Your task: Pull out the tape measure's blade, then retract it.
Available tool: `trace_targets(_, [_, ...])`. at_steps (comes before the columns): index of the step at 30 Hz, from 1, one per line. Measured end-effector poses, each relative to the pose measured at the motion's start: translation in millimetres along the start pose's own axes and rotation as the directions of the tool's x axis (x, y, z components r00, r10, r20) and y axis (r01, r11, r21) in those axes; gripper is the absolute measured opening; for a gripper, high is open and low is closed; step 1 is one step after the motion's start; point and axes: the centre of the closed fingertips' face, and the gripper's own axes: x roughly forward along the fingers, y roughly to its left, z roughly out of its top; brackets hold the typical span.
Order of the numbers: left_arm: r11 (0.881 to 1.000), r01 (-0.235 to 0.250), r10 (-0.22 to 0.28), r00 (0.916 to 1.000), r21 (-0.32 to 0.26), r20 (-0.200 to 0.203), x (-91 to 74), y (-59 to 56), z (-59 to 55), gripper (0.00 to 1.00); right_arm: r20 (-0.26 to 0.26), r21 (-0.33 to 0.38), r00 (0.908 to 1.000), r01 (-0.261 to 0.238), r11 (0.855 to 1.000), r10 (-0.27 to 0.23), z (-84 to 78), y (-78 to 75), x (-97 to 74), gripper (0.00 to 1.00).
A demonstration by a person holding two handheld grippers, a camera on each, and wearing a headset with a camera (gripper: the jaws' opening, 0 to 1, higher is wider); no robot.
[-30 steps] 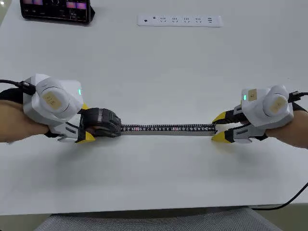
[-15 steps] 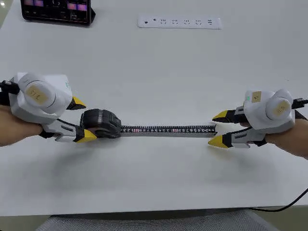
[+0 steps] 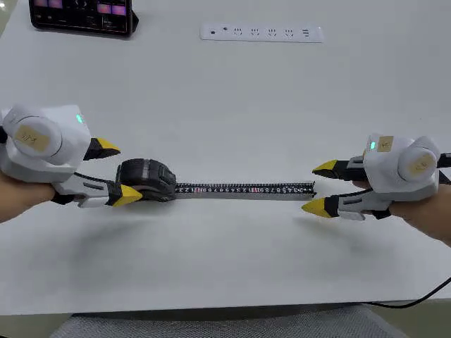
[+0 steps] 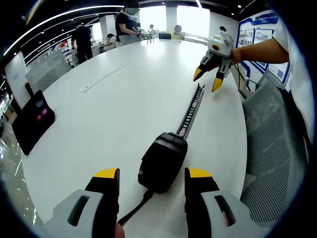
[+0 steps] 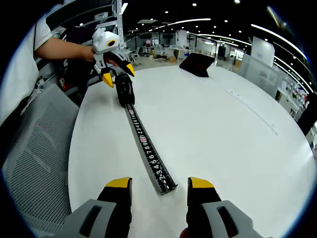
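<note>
Flanking one tape measure [image 3: 146, 180], two tongs [image 3: 120, 171] [image 3: 318, 187]

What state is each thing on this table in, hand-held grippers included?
Tape measure: lying on the table, not gripped.
Blade: pulled out, flat on the table.
Left hand-held gripper: open, jaws either side of the tape measure.
Right hand-held gripper: open, at the blade's tip.
Tablet: screen lit.
</note>
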Motion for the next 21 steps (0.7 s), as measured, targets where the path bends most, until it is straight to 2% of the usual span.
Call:
trace_targets(2, [1.0,-0.022,0.022,0.9997,0.008,0.008,-1.8,1.1,-0.5,0.5,0.003,0.006,1.0,0.007,1.0,-0.007,-0.6,2.2,-0.4,0.43])
trace_targets(4, [0.999,-0.036,0.037,0.9987,-0.034,0.035,-4.6,2.2,2.0,0.51,0.008,0.015,0.9998,0.02,1.0,-0.02,-0.3,3.3,-2.0,0.44])
trace_targets(10, [0.995,-0.069,0.075,0.9942,-0.075,0.078,-11.5,0.3,2.1,0.53,0.04,0.042,0.9969,0.066,0.997,-0.068,3.9,4.2,-8.7,0.46])
trace_targets(14, [0.989,-0.09,0.103,0.9886,-0.117,0.11,-17.8,-1.2,3.4,0.54,0.045,0.051,0.9955,0.081,0.995,-0.083,3.5,8.7,-11.2,0.48])
trace_targets(18, [0.984,-0.117,0.135,0.9822,-0.135,0.131,-23.9,-2.0,4.5,0.55,0.052,0.058,0.9935,0.098,0.994,-0.101,4.3,10.8,-13.4,0.51])
trace_targets(21, [0.981,-0.114,0.137,0.9799,-0.159,0.145,-27.3,-4.3,4.8,0.58,0.061,0.07,0.9919,0.108,0.992,-0.112,5.7,12.0,-14.5,0.52])
